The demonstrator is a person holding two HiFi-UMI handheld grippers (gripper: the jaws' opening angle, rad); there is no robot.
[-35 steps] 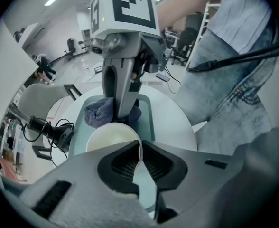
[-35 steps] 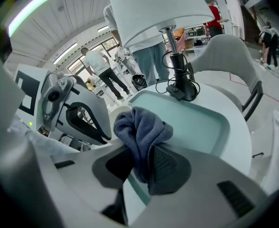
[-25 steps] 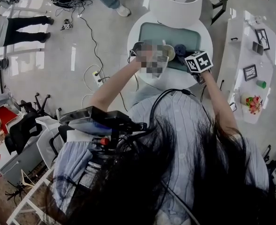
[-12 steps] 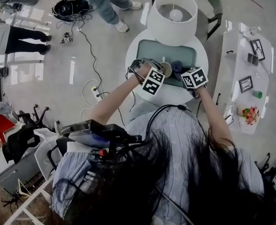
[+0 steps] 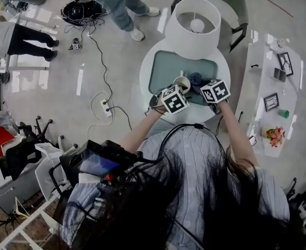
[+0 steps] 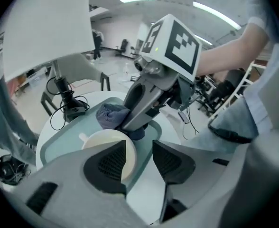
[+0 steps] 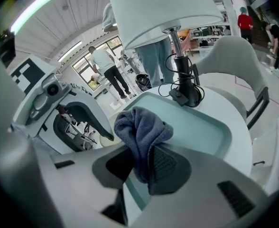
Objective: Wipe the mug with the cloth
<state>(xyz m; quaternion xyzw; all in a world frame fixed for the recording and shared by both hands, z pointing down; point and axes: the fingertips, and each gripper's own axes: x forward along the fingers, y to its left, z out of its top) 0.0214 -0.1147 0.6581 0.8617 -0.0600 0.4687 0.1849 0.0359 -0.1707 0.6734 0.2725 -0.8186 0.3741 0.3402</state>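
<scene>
Left tongs [image 6: 139, 144]: jaws apart, having just been opening. Gap is empty, with only tray and surface seen through it. White mug [image 6: 104, 139] stands upright just beyond the left jaw, apart from the pads, handle toward 9 o'clock in the left gripper view.

Right tongs [image 7: 142, 156]: clamped on the blue-grey cloth [image 7: 139, 125], which bunches up above the pads and is off the tray.

Head view: mug at the 6 o'clock edge of the teal tray [image 5: 166, 69] on the round white surface [image 5: 147, 79]. Cloth is at its 3 o'clock, close beside. Lamp [image 5: 194, 20] at 12.

Progress, as judged: mug set down and released, cloth not on it. Either wiping is finished or it is a pause between passes. Cloth remains to be put down.
</scene>
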